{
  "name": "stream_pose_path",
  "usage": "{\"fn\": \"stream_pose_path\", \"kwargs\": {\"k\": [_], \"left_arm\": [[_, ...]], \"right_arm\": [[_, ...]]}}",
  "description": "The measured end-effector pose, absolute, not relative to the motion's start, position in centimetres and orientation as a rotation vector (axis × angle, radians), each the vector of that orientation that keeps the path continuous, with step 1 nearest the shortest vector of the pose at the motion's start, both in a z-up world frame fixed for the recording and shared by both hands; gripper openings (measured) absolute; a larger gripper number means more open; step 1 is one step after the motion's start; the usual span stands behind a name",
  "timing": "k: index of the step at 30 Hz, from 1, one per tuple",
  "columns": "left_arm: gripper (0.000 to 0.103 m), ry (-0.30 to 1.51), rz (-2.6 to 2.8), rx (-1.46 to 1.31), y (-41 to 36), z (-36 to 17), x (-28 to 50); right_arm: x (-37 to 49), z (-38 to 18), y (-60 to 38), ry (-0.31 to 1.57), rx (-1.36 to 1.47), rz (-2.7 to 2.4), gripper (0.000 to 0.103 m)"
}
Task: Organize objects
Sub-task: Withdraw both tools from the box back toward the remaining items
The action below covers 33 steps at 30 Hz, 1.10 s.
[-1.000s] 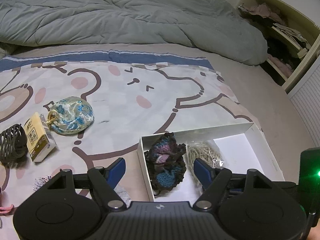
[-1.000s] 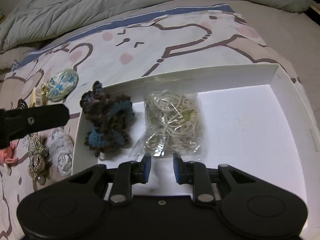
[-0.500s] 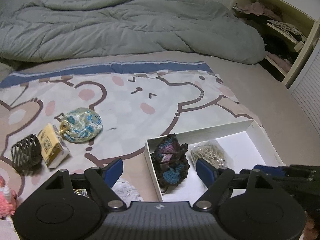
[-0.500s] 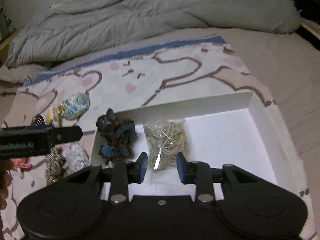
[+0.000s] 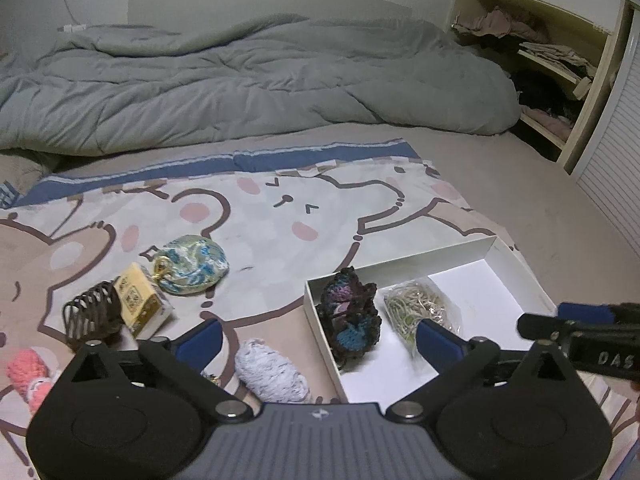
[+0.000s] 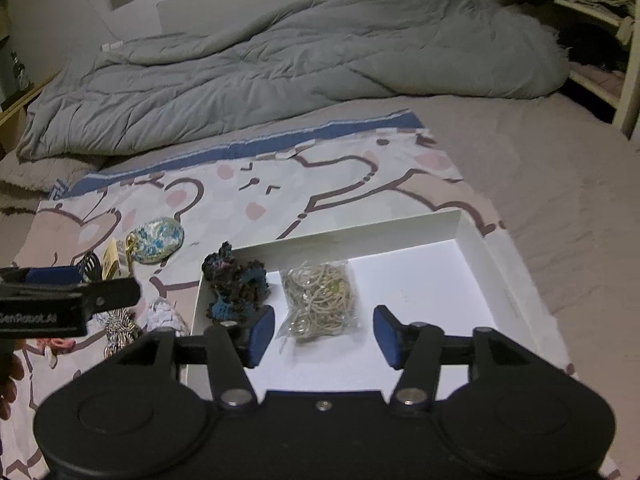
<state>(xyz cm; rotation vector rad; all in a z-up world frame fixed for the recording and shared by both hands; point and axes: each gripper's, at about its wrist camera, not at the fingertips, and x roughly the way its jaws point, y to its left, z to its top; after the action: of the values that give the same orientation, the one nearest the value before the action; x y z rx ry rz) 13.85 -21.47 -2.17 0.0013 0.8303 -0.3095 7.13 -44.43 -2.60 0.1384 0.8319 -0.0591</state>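
A white box [image 5: 516, 264] [image 6: 472, 240] lies on the bear-print sheet. Inside it sit a dark crochet piece [image 5: 350, 318] [image 6: 234, 284] and a clear bag of beige cord [image 5: 420, 306] [image 6: 320, 300]. My left gripper [image 5: 318, 342] hangs above the box's left wall, its jaws opening wide with nothing between them. My right gripper [image 6: 324, 336] hovers over the box just short of the cord bag, its jaws opening and empty. Left of the box lie a grey yarn ball [image 5: 272, 372], a blue floral pouch [image 5: 194, 266] [image 6: 158, 240], a yellow pack [image 5: 142, 306] and a dark claw clip [image 5: 90, 314].
A rumpled grey duvet [image 5: 240, 80] fills the far side of the bed. Wooden shelves with clothes [image 5: 556, 60] stand at the right. A pink knitted item [image 5: 28, 372] and a striped cord bundle [image 6: 118, 326] lie at the left edge.
Both grippers have risen and drawn back from the box. The right one, shut at the cord bag's edge before, has let go and opened. The left jaws spread wider.
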Motion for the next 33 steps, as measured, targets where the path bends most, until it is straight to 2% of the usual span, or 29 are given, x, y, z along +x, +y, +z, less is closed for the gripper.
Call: {"fn": "stream_pose_path", "kwargs": {"k": [1, 2, 16, 19, 33], "left_arm": [[0.103, 0.826, -0.308, 0.007, -21.4, -2.0, 13.6], [0.103, 0.823, -0.305, 0.012, -21.2, -1.9, 13.3], [0.103, 0.779, -0.287, 0.029, -19.6, -0.9, 11.0], [0.103, 0.777, -0.293, 0.017, -19.2, -0.8, 10.8], [0.103, 0.766, -0.225, 0.001, -15.3, -0.7, 11.1]], "right_arm": [[6.8, -2.4, -44.5, 0.821, 0.138, -0.070, 0.068], [6.5, -2.1, -44.5, 0.812, 0.136, -0.078, 0.071], [3.6, -0.3, -43.3, 0.741, 0.077, -0.148, 0.100], [3.3, -0.2, -43.2, 0.737, 0.073, -0.163, 0.103], [4.6, -0.4, -41.4, 0.733, 0.078, -0.161, 0.103]]}}
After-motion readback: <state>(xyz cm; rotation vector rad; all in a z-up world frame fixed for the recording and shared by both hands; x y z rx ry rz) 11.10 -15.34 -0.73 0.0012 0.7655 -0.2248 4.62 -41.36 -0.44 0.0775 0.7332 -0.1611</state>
